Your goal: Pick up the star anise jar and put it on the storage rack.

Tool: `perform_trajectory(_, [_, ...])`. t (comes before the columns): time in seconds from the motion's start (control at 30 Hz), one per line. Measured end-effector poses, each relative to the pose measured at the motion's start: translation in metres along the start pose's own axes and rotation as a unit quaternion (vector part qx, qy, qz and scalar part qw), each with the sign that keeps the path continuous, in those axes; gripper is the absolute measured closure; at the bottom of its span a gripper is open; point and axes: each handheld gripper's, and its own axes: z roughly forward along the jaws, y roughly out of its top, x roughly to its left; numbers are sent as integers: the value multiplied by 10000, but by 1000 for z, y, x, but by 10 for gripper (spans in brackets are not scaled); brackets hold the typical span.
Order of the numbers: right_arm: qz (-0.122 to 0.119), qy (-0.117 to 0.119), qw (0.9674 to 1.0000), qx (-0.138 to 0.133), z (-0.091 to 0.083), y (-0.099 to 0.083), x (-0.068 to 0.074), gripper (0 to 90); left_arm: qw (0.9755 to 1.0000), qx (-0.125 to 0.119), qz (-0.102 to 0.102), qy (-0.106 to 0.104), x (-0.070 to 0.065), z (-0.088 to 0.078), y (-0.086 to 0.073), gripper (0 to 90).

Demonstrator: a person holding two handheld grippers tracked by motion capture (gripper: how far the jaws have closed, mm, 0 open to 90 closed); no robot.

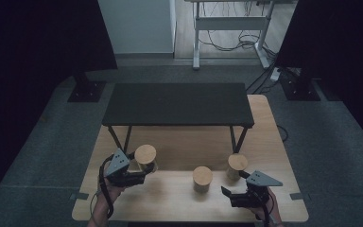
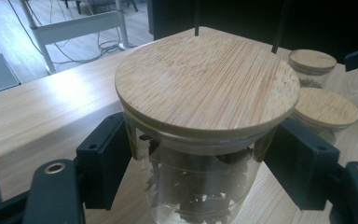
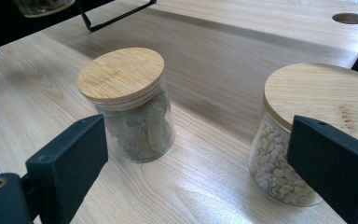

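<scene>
Left hand-held gripper (image 2: pixel 200 182) clamps the glass jar (image 2: pixel 200 186) at the bench's (image 1: pixel 179 146) left side.
Rigid, slick, breakable glass: hold below the loose-looking bamboo lid (image 2: pixel 205 84). Right hand-held gripper (image 3: pixel 196 177) gapes empty.

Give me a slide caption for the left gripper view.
Left gripper clamps a glass jar of dark dried pieces under its bamboo lid.

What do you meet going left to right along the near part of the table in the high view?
Left gripper shut on the dark-filled jar → middle jar → right jar → right gripper, jaws open and holding nothing.
</scene>
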Motion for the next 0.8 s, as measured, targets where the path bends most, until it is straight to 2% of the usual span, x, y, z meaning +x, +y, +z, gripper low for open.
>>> perform_trajectory(0.1, [-7, -4, 10000, 4, 0, 0, 0, 47, 10000, 7, -13, -54, 0, -1, 1, 258])
perform_trajectory(0.8, [-15, -7, 10000, 12, 1, -1, 1, 46, 9999, -113, -43, -90, 0, -10, 11, 258])
